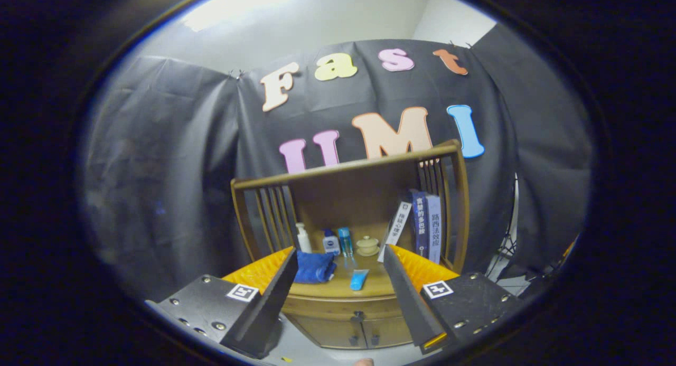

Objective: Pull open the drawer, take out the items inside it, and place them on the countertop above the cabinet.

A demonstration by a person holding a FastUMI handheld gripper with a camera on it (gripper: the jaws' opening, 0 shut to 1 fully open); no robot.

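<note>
A wooden cabinet stands ahead of me, its drawer front with a small dark knob closed under the countertop. On the countertop lie a folded blue cloth and a light blue tube. My gripper is open, held well back from the cabinet. Nothing is between its fingers, and the countertop shows through the gap. The drawer's contents are hidden.
At the back of the countertop stand a white pump bottle, two small blue bottles and a lidded cup. Several books lean at the right. A slatted wooden frame surrounds the top. Two cabinet doors sit below the drawer.
</note>
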